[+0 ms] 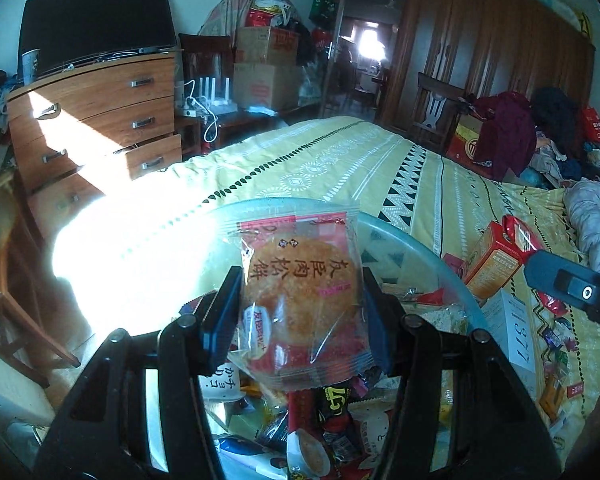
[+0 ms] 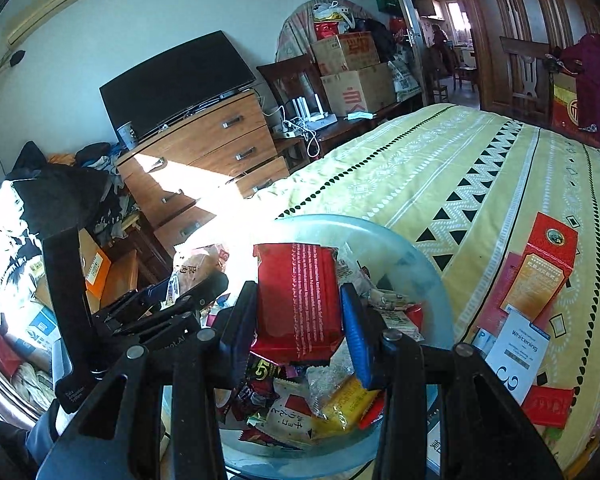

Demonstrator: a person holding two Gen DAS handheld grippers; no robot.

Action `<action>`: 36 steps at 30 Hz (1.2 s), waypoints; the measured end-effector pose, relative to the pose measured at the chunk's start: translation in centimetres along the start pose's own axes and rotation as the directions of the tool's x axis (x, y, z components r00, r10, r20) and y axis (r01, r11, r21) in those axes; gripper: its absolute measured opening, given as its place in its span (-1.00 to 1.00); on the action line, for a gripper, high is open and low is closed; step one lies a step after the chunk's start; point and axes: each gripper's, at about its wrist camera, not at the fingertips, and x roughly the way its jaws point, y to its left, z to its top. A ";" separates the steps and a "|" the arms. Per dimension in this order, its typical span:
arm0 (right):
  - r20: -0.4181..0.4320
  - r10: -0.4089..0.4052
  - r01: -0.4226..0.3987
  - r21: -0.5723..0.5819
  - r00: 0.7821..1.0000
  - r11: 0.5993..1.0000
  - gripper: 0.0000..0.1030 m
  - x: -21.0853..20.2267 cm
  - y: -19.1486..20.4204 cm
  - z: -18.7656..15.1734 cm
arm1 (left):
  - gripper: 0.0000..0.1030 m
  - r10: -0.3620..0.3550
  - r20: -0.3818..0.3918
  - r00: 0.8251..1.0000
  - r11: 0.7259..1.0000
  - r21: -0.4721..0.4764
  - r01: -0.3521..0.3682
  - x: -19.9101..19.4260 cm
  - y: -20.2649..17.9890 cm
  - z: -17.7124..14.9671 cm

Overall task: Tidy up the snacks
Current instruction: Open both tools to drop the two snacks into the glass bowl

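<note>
My left gripper [image 1: 300, 312] is shut on a clear-and-red packet holding a round golden pastry [image 1: 300, 300], held above a pale blue plastic basin [image 1: 404, 236] full of mixed snack packets. My right gripper [image 2: 300, 316] is shut on a red foil snack bar packet [image 2: 298, 300] with white print, held above the same basin [image 2: 412, 256]. The left gripper with its pastry packet also shows in the right wrist view [image 2: 196, 276], to the left. The right gripper's tip shows at the right of the left wrist view [image 1: 572, 288].
The basin sits on a yellow patterned bedspread [image 2: 480, 168]. Orange-red boxes [image 2: 540, 268], a white box [image 2: 520, 352] and small packets lie on the bed to the right. A wooden dresser [image 1: 100, 120] with a TV stands beyond the bed's left edge. Clothes pile at the far right [image 1: 548, 136].
</note>
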 end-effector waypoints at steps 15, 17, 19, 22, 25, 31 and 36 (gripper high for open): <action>-0.010 0.000 0.000 -0.003 1.000 1.000 -0.13 0.6 0.2 -0.1 | 0.10 -0.001 -0.014 1.000 1.000 0.006 0.001 0.5 0.7 0.0; -0.012 0.002 -0.002 -0.002 1.000 1.000 -0.13 0.8 0.2 -0.1 | 0.10 0.000 -0.014 1.000 1.000 0.008 0.000 0.6 0.7 0.0; -0.014 0.003 -0.003 -0.003 1.000 1.000 -0.13 1.0 0.3 -0.2 | 0.10 -0.001 -0.015 1.000 1.000 0.006 0.001 0.6 0.7 0.0; -0.017 0.003 -0.003 -0.004 1.000 1.000 -0.13 1.3 0.4 -0.2 | 0.10 0.000 -0.018 1.000 1.000 0.002 0.000 0.6 0.8 0.0; -0.017 0.004 -0.004 -0.005 1.000 1.000 -0.13 1.3 0.4 -0.2 | 0.10 -0.002 -0.019 1.000 1.000 0.003 0.002 0.6 0.8 0.0; -0.018 0.003 -0.004 -0.004 1.000 1.000 -0.12 1.4 0.5 -0.3 | 0.10 0.000 -0.018 1.000 1.000 0.001 0.000 0.6 0.9 -0.1; -0.020 0.004 -0.004 -0.006 1.000 1.000 -0.12 1.6 0.6 -0.3 | 0.10 0.000 -0.019 1.000 1.000 0.000 0.000 0.6 1.0 -0.2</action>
